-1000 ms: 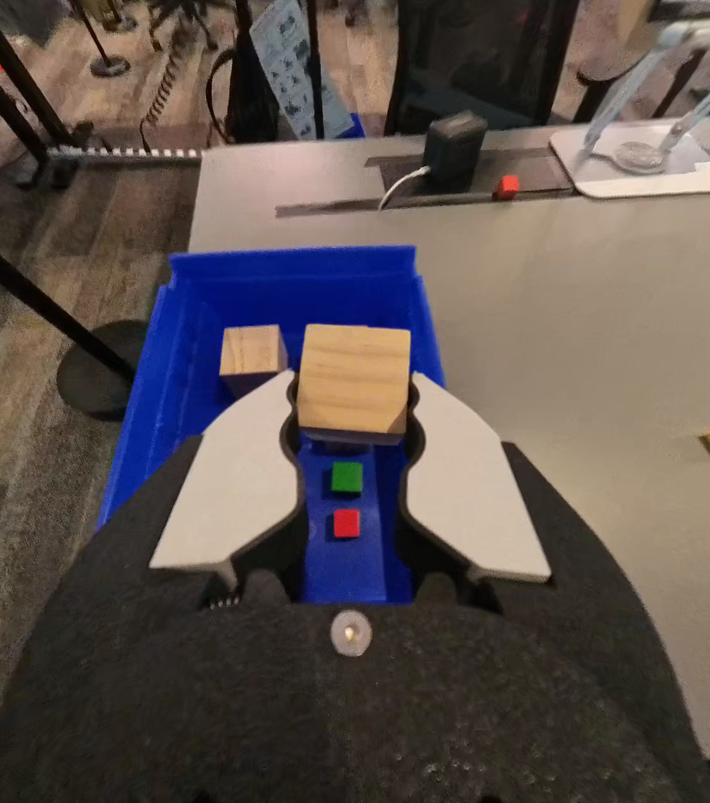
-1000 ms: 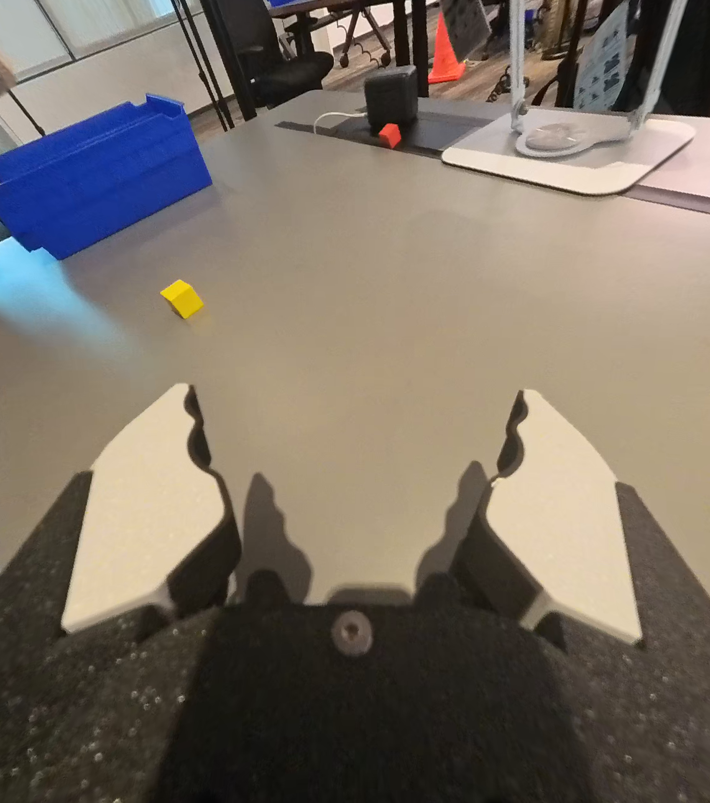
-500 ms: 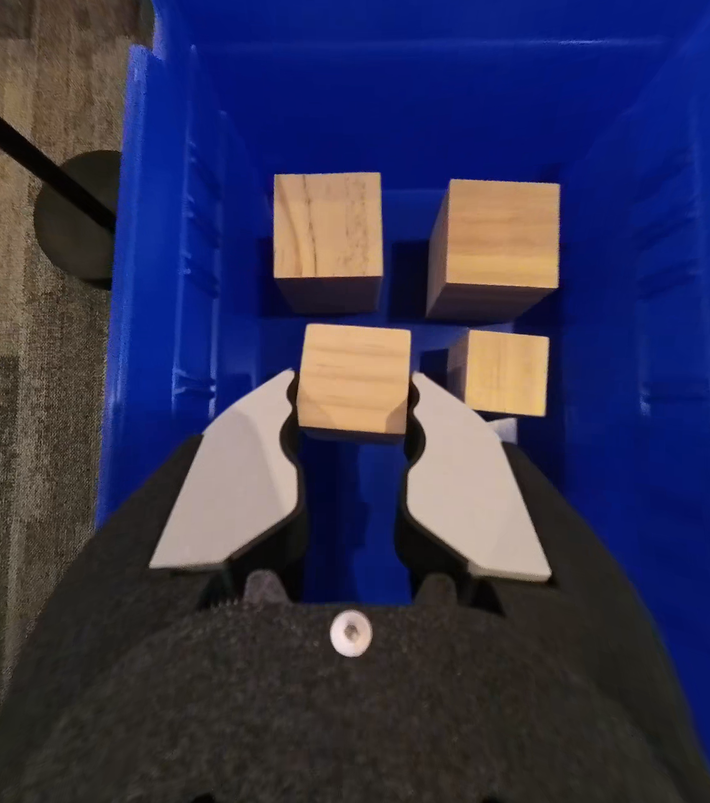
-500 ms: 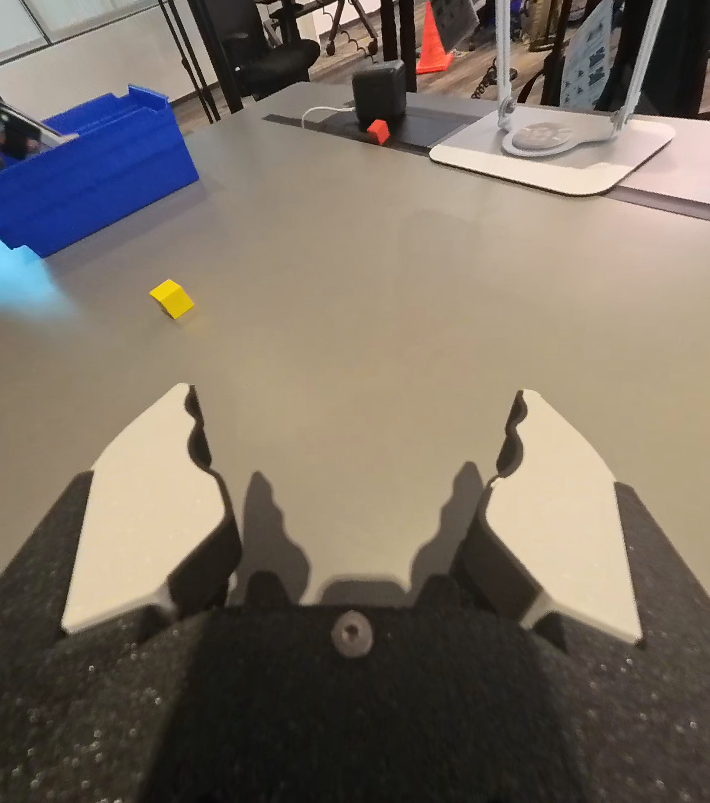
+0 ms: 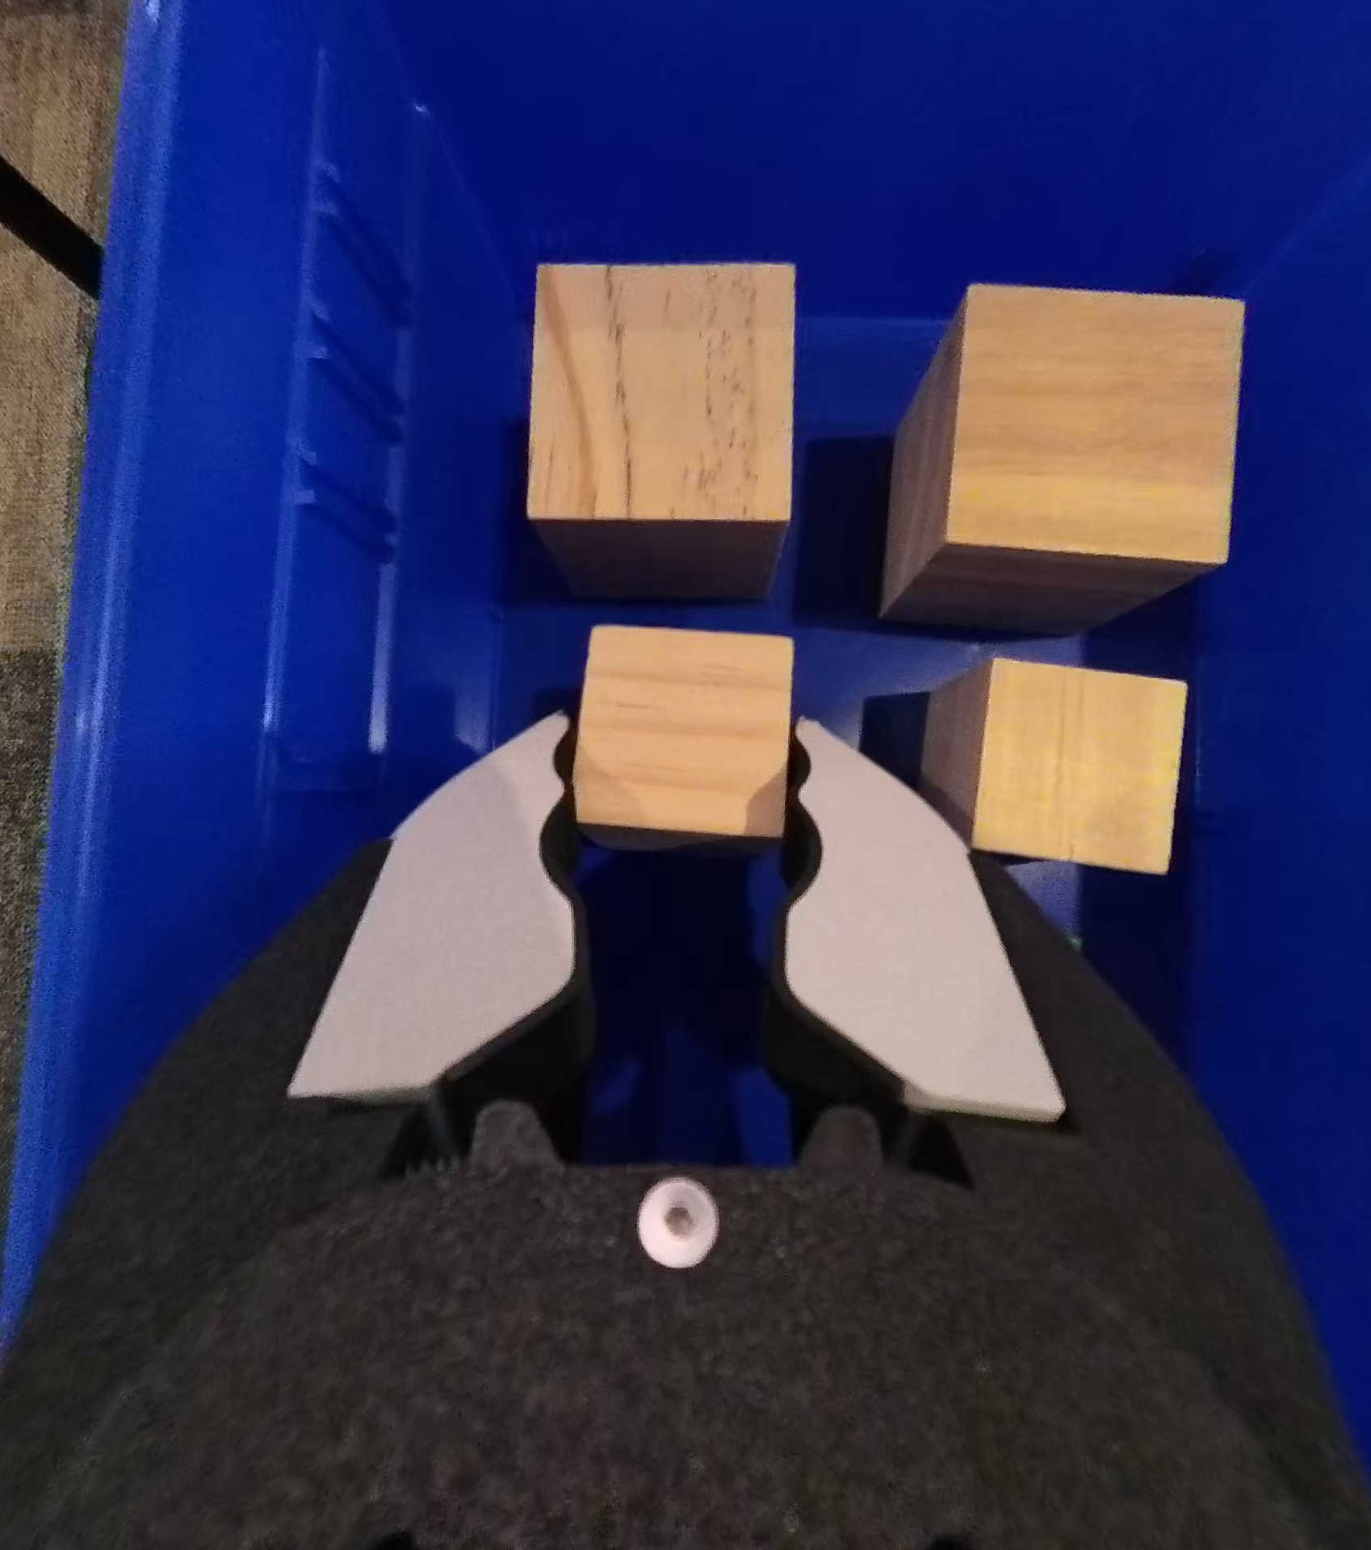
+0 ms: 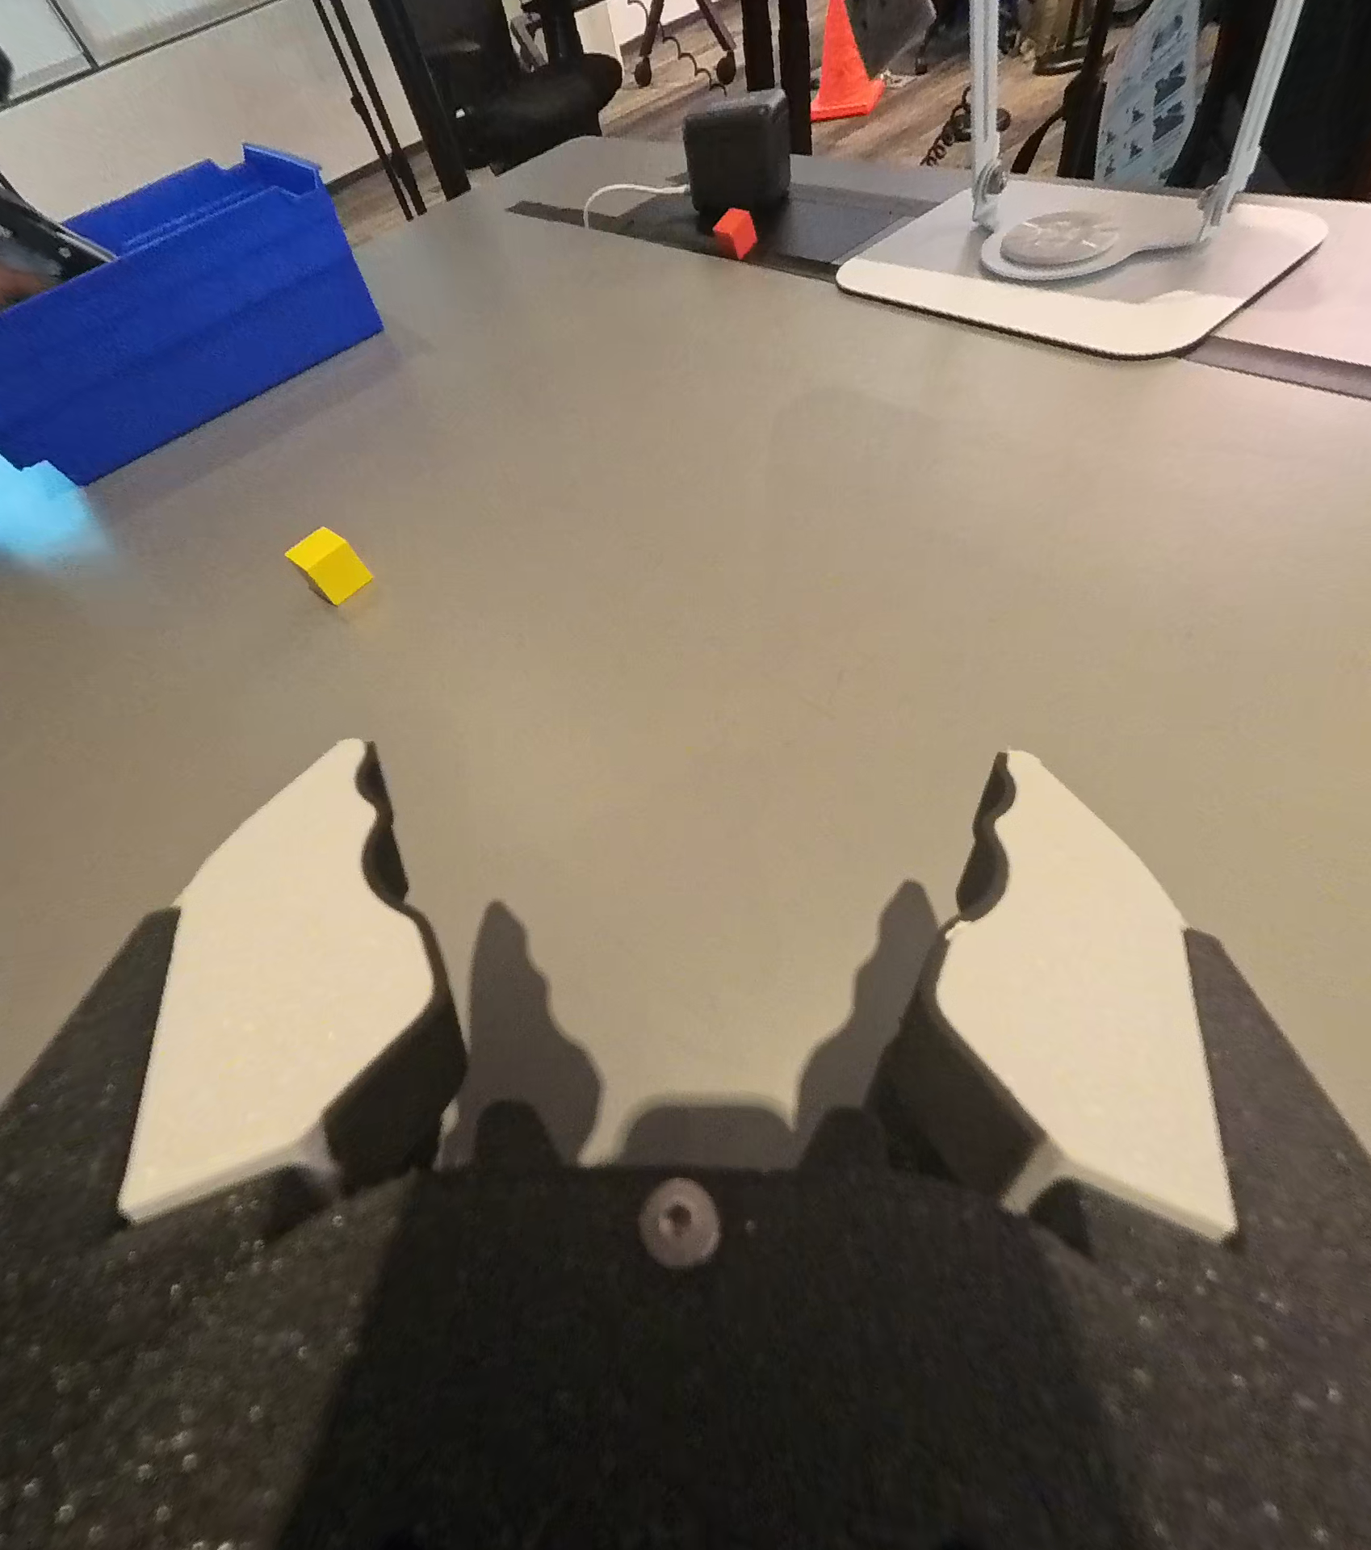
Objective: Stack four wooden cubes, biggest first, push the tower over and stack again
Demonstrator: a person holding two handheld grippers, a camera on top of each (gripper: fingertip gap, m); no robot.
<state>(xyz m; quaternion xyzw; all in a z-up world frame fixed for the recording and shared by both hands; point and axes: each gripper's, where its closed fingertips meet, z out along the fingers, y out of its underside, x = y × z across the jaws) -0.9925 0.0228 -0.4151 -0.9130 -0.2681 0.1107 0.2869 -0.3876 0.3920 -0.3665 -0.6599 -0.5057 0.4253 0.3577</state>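
Observation:
My left gripper (image 5: pixel 682 738) is shut on a small wooden cube (image 5: pixel 684 730) and holds it inside the blue bin (image 5: pixel 187 587). Three more wooden cubes stand on the bin floor: a large one (image 5: pixel 661 403) at the far left, the largest (image 5: pixel 1085 428) at the far right, and a small one (image 5: pixel 1072 763) to the right of the held cube. My right gripper (image 6: pixel 686 755) is open and empty, low over the grey table (image 6: pixel 749 545). The blue bin (image 6: pixel 162 327) shows at the far left of the right wrist view.
A small yellow cube (image 6: pixel 328 564) lies on the table near the bin. A red cube (image 6: pixel 734 232) sits by a black box (image 6: pixel 737 151) at the back. A white stand base (image 6: pixel 1085 268) is at the back right. A person's hand is blurred at the left edge. My hands' fingertips stand some 70 cm from each other.
My left gripper has tilted down and lowered into the bin with the cube still held; the other cubes look larger and closer. My right gripper has barely moved.

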